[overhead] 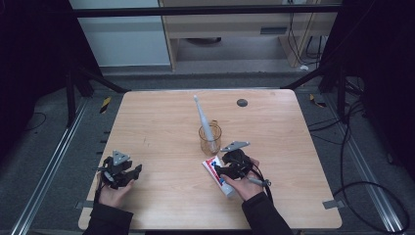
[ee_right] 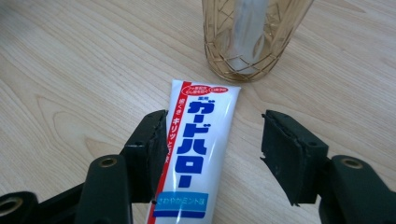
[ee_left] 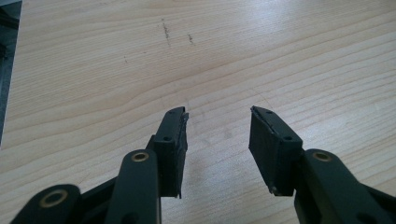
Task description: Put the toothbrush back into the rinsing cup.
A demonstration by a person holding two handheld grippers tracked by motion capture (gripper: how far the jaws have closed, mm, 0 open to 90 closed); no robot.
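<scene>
My right gripper (ee_right: 212, 149) sits low over a white toothpaste tube with blue lettering and a red stripe (ee_right: 196, 154), which lies flat on the pale wooden table (ee_right: 70, 70). My jaws stand apart on either side of it: the left jaw touches the tube's striped edge, while the right jaw stands clear of the other edge with bare wood between. Nothing is clamped. The tube's flat crimped end points toward an amber glass tumbler with a gold criss-cross pattern (ee_right: 252, 42), which stands just beyond it, close but apart. In the high view the tube (overhead: 215, 171) lies near the table's front edge under my right hand (overhead: 249, 183), and a white electric toothbrush (overhead: 203, 117) stands in the tumbler (overhead: 210, 139), leaning back and to the left.

My left gripper (ee_left: 217, 140) rests near the table's front left part, well apart from the tube. Its jaws are spread wide over bare wood, holding nothing. My left hand (overhead: 115, 193) holds it from behind.
</scene>
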